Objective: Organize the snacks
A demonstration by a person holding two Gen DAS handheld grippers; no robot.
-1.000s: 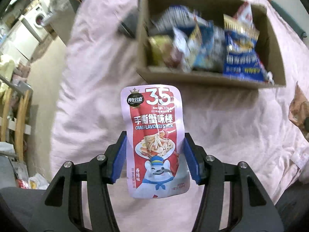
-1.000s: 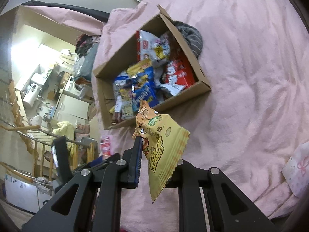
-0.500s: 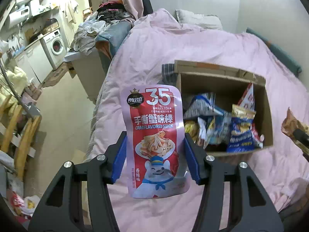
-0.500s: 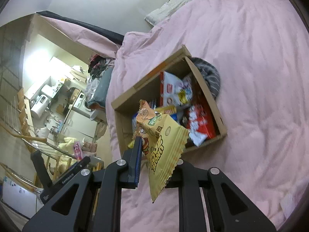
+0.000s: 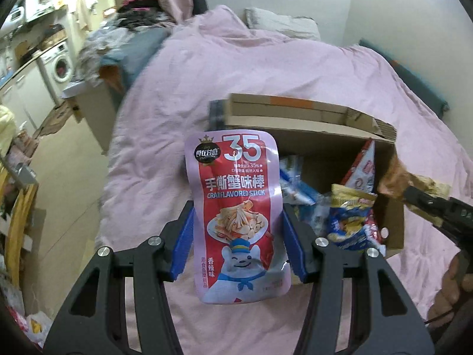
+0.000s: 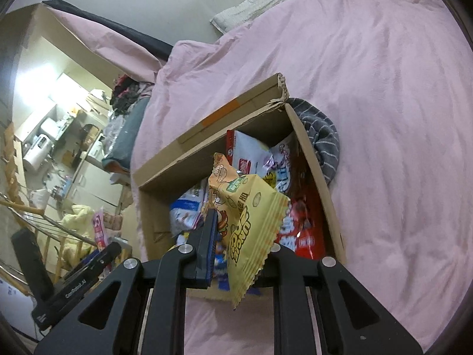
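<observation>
I have two packets up: my left tongs (image 5: 236, 236) clamp one crab-stick pouch (image 5: 235, 216), my right tongs (image 6: 239, 236) pinch one yellow snack bag (image 6: 251, 222). One cardboard box (image 5: 310, 124) of snacks sits on the pink bed (image 5: 207, 82), at two o'clock from the pouch.

Both grippers have black slotted frames, silver screw heads and blue-padded fingers (image 5: 184, 236).

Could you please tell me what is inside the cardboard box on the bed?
The cardboard box holds loose snack packets, red, blue and white. The held yellow packet covers the middle; the box floor is hidden.
</observation>
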